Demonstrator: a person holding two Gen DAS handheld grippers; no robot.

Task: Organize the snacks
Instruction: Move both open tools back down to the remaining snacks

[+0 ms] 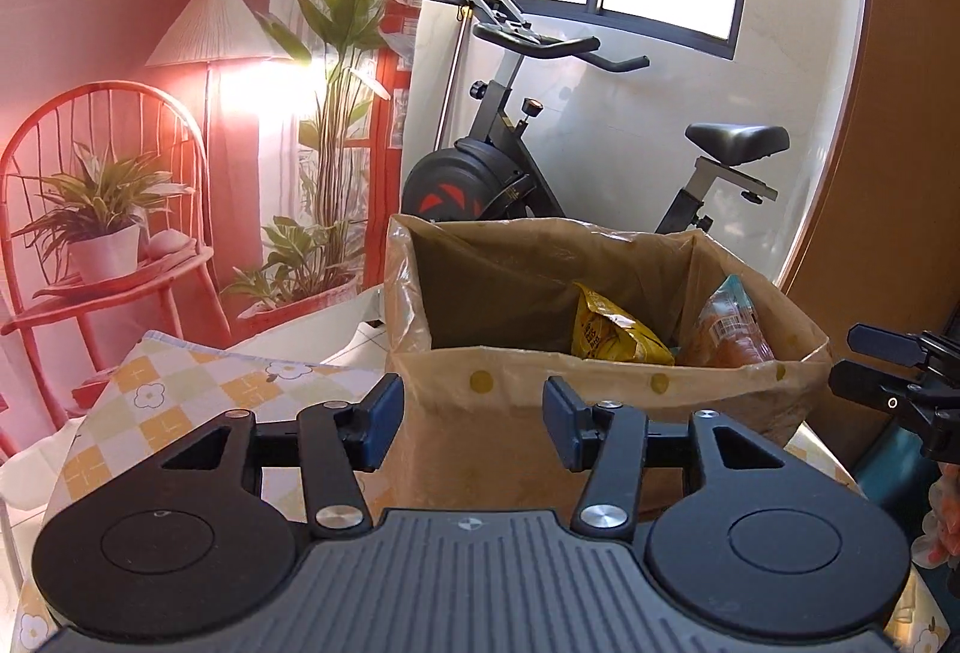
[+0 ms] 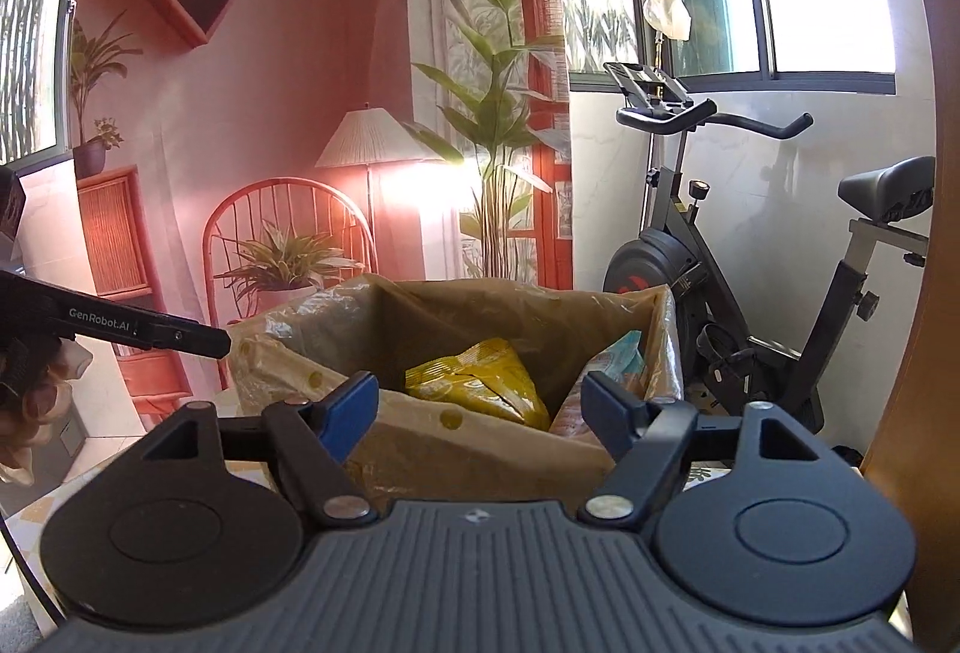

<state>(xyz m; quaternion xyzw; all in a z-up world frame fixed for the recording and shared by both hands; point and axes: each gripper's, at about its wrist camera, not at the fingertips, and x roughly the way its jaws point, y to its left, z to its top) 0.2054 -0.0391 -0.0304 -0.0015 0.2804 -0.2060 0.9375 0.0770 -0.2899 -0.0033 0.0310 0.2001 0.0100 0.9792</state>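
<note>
A brown bag-lined box (image 1: 510,413) stands on the table in front of both grippers; it also shows in the right wrist view (image 2: 480,449). Inside lie a yellow snack bag (image 1: 612,332) (image 2: 480,383) and an orange and teal snack packet (image 1: 729,326) (image 2: 621,359). My left gripper (image 1: 474,422) is open and empty just before the box's near wall. My right gripper (image 2: 480,419) is open and empty at the box's near rim. The right gripper's body shows at the right edge of the left wrist view (image 1: 900,383). The left gripper's body shows at the left of the right wrist view (image 2: 120,326).
A yellow checked tablecloth with flowers (image 1: 198,401) covers the table. A black exercise bike (image 1: 570,161) (image 2: 750,293) stands behind the box under a window. A red room-scene backdrop (image 1: 120,113) hangs at the left. A brown wooden panel (image 1: 900,173) is at the right.
</note>
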